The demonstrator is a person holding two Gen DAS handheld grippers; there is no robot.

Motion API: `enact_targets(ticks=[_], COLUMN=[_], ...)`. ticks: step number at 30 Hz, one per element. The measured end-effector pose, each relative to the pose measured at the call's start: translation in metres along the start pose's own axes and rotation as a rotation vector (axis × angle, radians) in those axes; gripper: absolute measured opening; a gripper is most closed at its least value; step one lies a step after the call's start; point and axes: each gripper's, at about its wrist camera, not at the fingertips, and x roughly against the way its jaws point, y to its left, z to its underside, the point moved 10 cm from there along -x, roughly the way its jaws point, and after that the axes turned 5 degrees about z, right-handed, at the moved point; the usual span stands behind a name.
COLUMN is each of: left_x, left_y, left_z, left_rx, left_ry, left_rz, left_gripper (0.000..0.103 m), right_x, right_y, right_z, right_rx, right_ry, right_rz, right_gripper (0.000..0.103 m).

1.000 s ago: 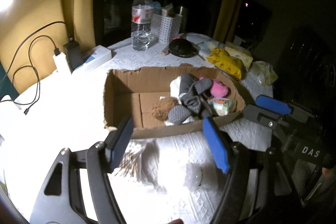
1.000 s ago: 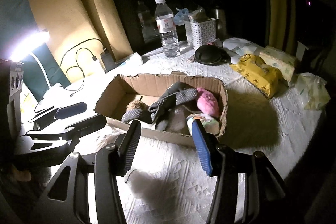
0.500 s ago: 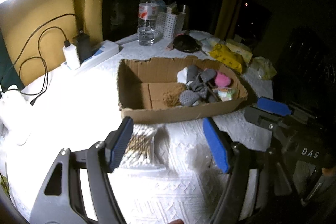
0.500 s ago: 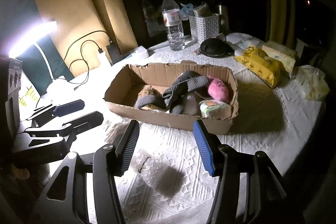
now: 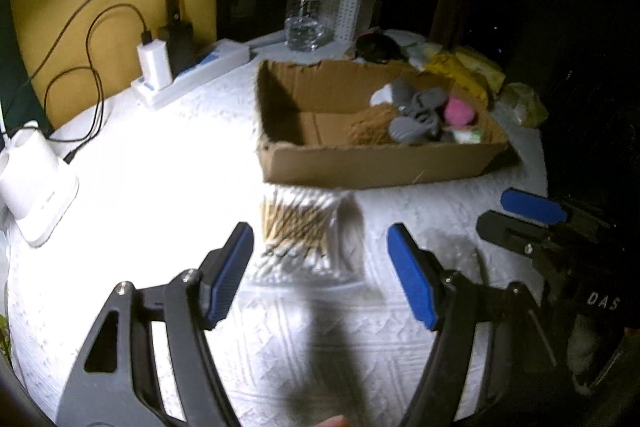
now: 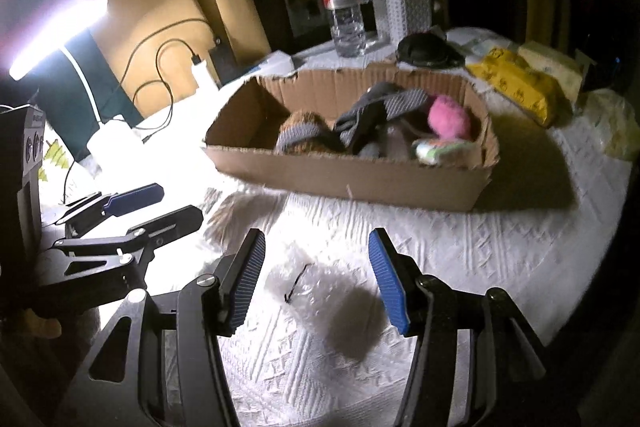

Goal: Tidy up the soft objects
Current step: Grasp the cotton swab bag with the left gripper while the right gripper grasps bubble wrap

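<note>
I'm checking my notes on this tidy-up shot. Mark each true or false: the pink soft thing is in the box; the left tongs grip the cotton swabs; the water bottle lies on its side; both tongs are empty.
1. Pink soft thing lies in the cardboard box: true.
2. Left tongs grip the cotton swabs: false, the swabs lie on the table ahead of the open jaws.
3. Water bottle lies on its side: false, it stands upright.
4. Both tongs empty: true, including the right tongs.

Black fingers (image 5: 224, 287); blue ribbed pads (image 6: 386, 277)
</note>
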Motion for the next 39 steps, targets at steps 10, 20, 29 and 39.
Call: enact_targets(ticks=[10, 20, 29, 39], left_x=[-0.024, -0.051, -0.057, -0.050], left_y=[0.017, 0.026, 0.023, 0.018], left_z=[0.008, 0.021, 0.018, 0.017], left_rx=[0.025, 0.035, 0.002, -0.019], left_ry=[0.041, 0.114, 0.108, 0.092], left_rz=[-0.034, -0.068, -0.105, -0.053], left_gripper=[0.072, 0.072, 0.071, 0.049], right_x=[-0.023, -0.038, -0.044, -0.037], right_y=[-0.002, 0.000, 0.014, 0.026], right_z=[0.018, 0.030, 0.039, 0.033], right_rx=[-0.018, -0.025, -0.003, 0.026], right_ry=[0.058, 0.104, 0.133, 0.114], right_rz=[-0.019, -0.057, -0.117, -0.141], right_gripper=[0.057, 0.059, 0.055, 0.041])
